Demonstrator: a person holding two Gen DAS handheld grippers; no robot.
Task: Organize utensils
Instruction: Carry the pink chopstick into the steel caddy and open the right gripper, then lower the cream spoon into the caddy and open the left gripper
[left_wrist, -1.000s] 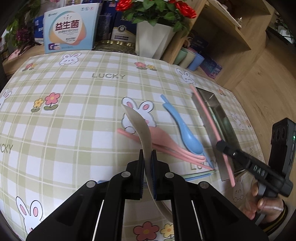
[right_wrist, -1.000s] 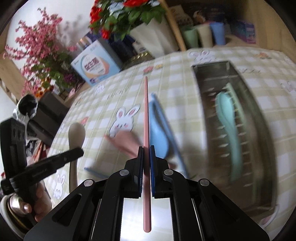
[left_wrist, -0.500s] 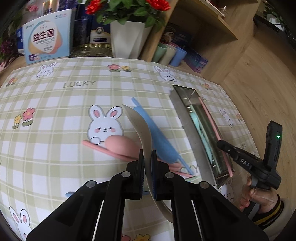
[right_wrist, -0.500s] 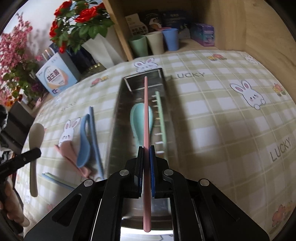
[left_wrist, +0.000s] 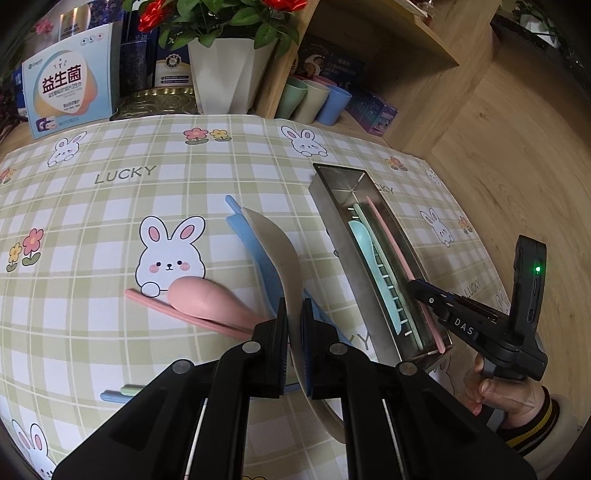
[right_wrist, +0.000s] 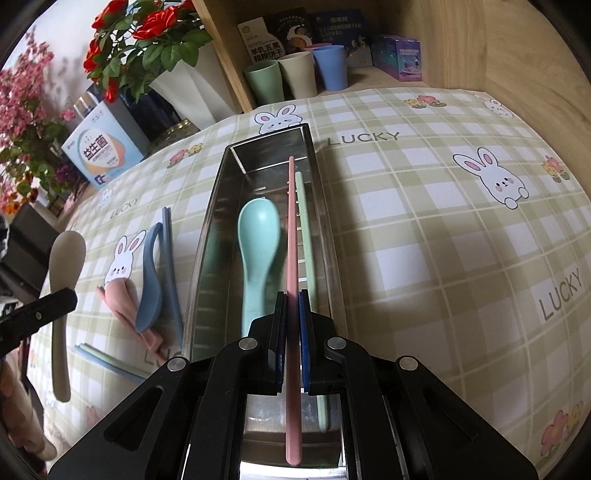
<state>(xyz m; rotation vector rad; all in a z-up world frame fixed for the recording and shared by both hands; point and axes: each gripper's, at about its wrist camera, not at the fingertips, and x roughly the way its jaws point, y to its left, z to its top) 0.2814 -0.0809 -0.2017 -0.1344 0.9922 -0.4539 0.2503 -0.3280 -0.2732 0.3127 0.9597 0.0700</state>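
At the bottom centre of the right wrist view, one pink chopstick (right_wrist: 291, 258) is clamped by the right gripper (right_wrist: 292, 317) over the steel tray (right_wrist: 207, 236), where one teal spoon (right_wrist: 256, 236) and a green chopstick (right_wrist: 306, 236) are seen. One beige spoon (left_wrist: 280, 254) is clamped by the left gripper (left_wrist: 294, 321). Left of the tray, one pink spoon (left_wrist: 207, 299) and one blue spoon (right_wrist: 149, 288) are laid on the checked bunny tablecloth (left_wrist: 92, 221). Three cups (right_wrist: 297, 75) are counted on the wooden shelf at upper centre.

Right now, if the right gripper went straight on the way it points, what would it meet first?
Probably the steel tray: the right gripper, shut on a pink chopstick, points down into it, near the teal spoon and green chopstick. Depth is unclear.
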